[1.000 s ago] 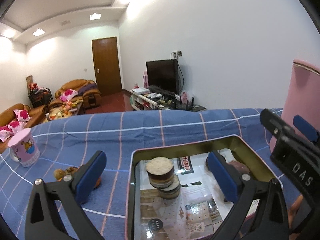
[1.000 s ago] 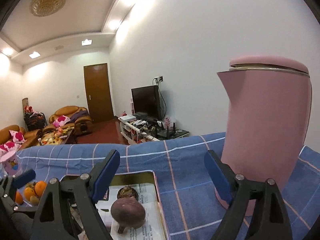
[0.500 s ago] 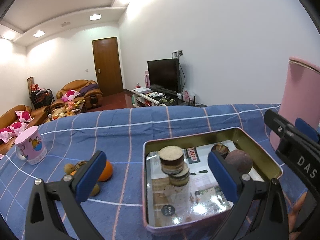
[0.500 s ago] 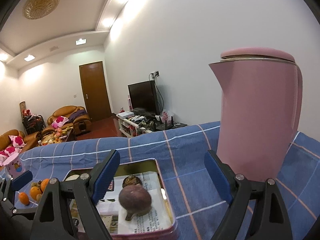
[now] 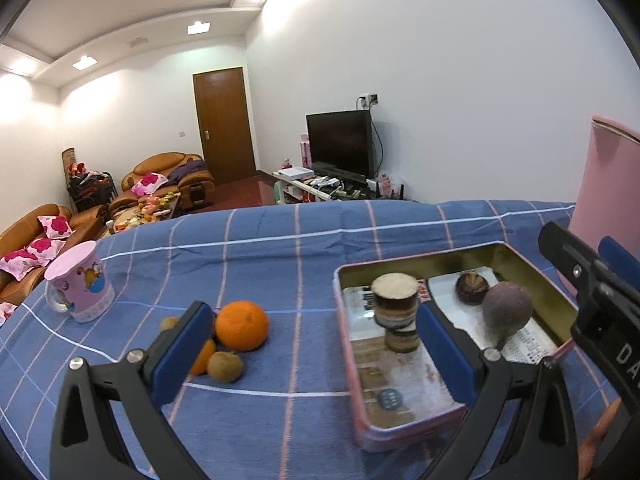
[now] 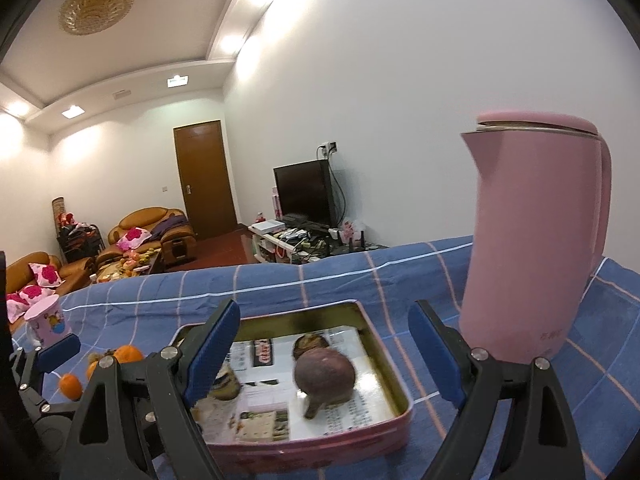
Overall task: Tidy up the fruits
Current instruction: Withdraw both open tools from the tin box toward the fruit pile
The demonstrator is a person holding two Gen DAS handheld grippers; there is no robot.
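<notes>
A pink tin (image 5: 420,262) lies on the blue checked cloth. It holds a dark purple fruit (image 5: 507,314), a smaller dark fruit (image 5: 472,288) and a stack of round cakes (image 5: 394,292). Left of the tin sit a large orange (image 5: 241,325), a brown fruit (image 5: 225,366) and smaller ones partly hidden by a finger. My left gripper (image 5: 312,356) is open, nothing in it, near the tin's left wall. My right gripper (image 6: 324,354) is open before the tin (image 6: 312,450). The purple fruit (image 6: 325,374) shows between its pads, untouched. Oranges (image 6: 128,354) lie far left.
A tall pink kettle (image 6: 532,248) stands on the cloth right of the tin, close to my right finger. A pink mug (image 5: 80,284) stands at the far left. The table's far edge runs behind them, with a living room beyond.
Both grippers have drawn back from the tin, which now shows whole in both views. The oranges have come into the left wrist view. Both jaws stay as wide as before.
</notes>
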